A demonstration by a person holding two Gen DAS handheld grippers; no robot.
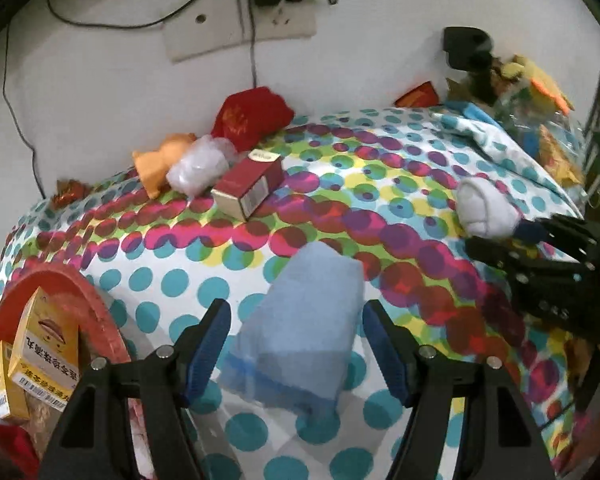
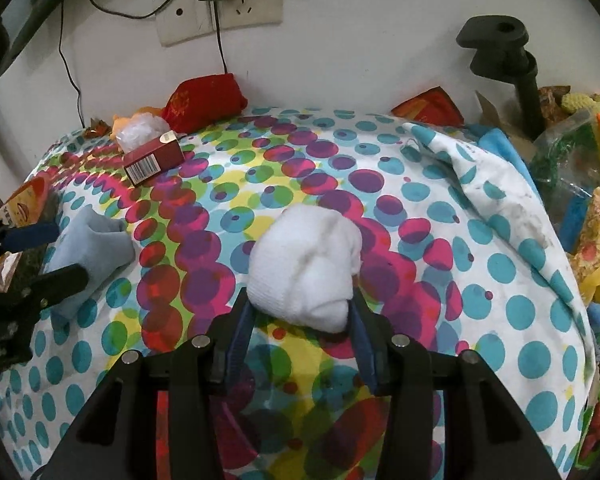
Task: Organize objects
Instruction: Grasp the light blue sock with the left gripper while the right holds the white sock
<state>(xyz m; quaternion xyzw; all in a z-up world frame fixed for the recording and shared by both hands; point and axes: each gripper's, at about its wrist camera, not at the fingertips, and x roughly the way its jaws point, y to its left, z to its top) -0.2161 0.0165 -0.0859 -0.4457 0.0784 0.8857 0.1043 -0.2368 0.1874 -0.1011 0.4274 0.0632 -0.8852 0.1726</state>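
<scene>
Orange-red basket [image 1: 100, 300] sits at far left w/ yellow boxes [image 1: 46, 344] inside. Next, the left hand-held gripper [image 1: 296, 344] is spread open, its blue pads either side of a folded light-blue cloth [image 1: 304, 320] w/o squeezing it; cloth lies on the polka-dot surface [image 1: 204, 280]. Dark red box [image 1: 250, 186] rests further back nr the wall. Towards the right, the right hand-held gripper [image 2: 300, 320] is clamped on a white rolled sock [image 2: 306, 268], approx mid-surface.
</scene>
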